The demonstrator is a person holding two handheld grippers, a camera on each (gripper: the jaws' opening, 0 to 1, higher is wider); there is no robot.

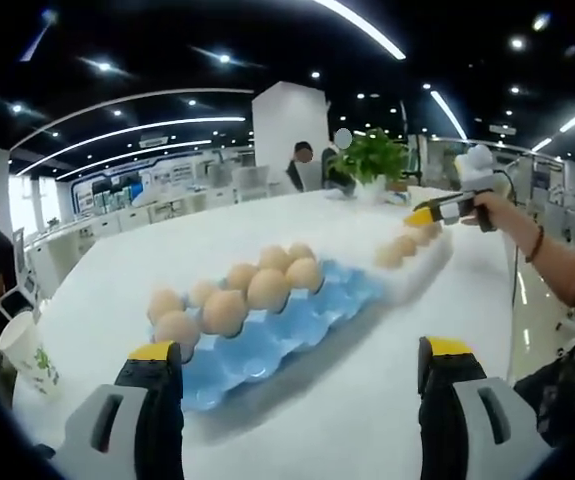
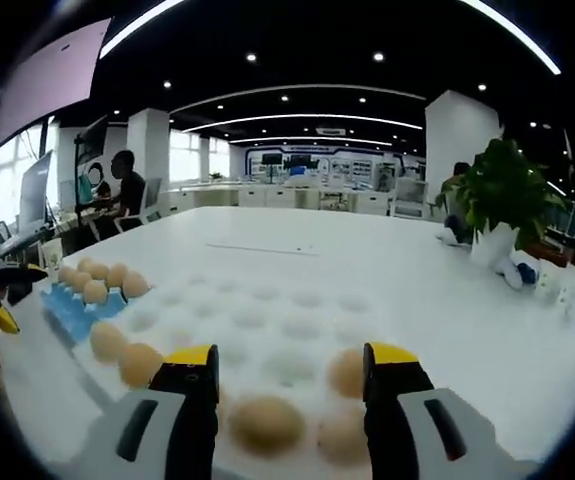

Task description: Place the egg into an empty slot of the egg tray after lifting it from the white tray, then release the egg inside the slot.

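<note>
In the right gripper view, the right hand-held gripper hangs with jaws spread over the white tray, a smooth tan egg lying between them, apparently untouched. The left hand-held gripper, also spread, faces the blue egg tray on the white counter.

I am working in a large open-plan office: linear ceiling lights overhead, rows of desks with monitors along the far wall, seated people at workstations, and a potted plant on my long white table.
</note>
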